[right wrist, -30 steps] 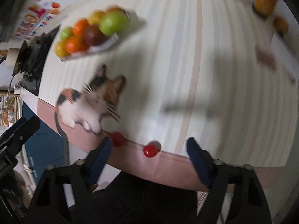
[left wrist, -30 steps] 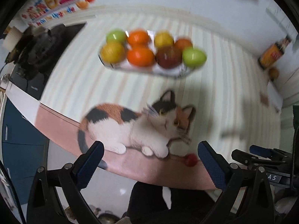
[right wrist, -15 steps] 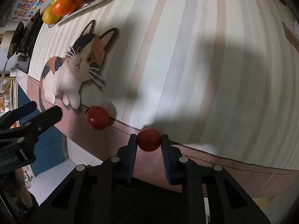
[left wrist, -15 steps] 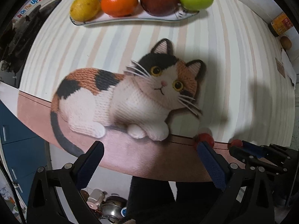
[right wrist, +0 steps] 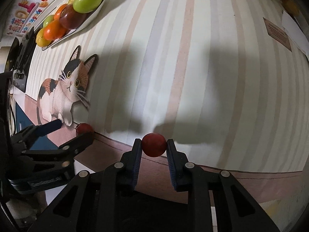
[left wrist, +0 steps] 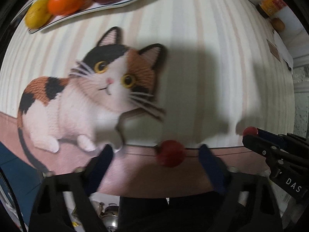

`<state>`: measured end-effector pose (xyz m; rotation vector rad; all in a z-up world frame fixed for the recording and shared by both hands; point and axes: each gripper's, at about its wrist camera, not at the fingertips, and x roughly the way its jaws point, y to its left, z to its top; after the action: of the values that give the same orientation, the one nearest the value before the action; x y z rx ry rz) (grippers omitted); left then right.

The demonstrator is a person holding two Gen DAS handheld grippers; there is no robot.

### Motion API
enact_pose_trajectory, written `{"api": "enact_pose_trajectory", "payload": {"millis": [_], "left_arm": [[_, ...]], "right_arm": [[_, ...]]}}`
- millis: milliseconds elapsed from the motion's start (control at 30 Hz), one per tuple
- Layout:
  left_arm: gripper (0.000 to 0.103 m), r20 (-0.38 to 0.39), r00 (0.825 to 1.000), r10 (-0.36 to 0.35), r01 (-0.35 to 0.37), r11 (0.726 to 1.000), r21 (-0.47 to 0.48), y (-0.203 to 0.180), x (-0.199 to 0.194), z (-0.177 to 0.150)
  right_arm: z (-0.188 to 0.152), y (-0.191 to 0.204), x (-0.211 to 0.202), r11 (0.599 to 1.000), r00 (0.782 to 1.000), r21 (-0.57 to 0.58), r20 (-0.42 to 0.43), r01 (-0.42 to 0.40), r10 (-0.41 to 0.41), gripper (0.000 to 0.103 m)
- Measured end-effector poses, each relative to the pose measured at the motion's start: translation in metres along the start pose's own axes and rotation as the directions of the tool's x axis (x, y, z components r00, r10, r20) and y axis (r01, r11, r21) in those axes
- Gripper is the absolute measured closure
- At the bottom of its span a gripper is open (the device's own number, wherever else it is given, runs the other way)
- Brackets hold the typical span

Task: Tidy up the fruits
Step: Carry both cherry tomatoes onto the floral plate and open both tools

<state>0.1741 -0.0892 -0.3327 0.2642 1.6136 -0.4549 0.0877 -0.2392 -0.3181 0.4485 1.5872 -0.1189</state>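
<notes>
Two small red fruits lie near the table's front edge. My right gripper (right wrist: 154,145) is shut on one red fruit (right wrist: 154,144); it also shows in the left wrist view (left wrist: 250,130). My left gripper (left wrist: 154,154) is open, its fingers on either side of the other red fruit (left wrist: 171,153), which rests on the mat's pink border and also shows in the right wrist view (right wrist: 84,128). A white plate (right wrist: 90,18) with several large fruits, green, orange, yellow and dark red, stands at the far left (left wrist: 108,6).
A striped mat with a calico cat picture (left wrist: 96,89) covers the table. A jar (left wrist: 270,4) and a small round brown thing (left wrist: 278,24) stand at the far right, near a paper card (right wrist: 278,33). Dark items sit at the left edge.
My left gripper has moved down and right, narrowing around the second red fruit. My right gripper stays shut on its fruit and has shifted slightly.
</notes>
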Motion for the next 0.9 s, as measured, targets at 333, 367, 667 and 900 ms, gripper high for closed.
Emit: {"api": "enact_pose_trajectory", "payload": {"millis": [333,367,667,900], "left_arm": [[0.073,0.049,0.998,-0.035,0.035,0.999,-0.015,0.006,-0.013,0.004],[0.073,0.06,0.997,-0.042,0.044,0.999,-0.028,0.011,-0.019,0.005],[0.073,0.267,0.961,-0.064,0.132,0.961,-0.243,0.108,-0.102,0.036],[0.073,0.359,0.931,-0.068,0.207,0.907,-0.367,0.196,-0.121,0.096]], "right_arm": [[0.013,0.006,-0.015,1.0,0.999,-0.007,0.051,-0.012,0.012,0.075],[0.016,0.009,-0.017,1.0,0.998,-0.011,0.062,-0.018,0.018,0.075],[0.072,0.064,-0.032,0.991,0.978,-0.077,0.169,-0.107,0.119,0.075],[0.129,0.122,-0.027,0.983,0.955,-0.134,0.252,-0.122,0.153,0.075]]}}
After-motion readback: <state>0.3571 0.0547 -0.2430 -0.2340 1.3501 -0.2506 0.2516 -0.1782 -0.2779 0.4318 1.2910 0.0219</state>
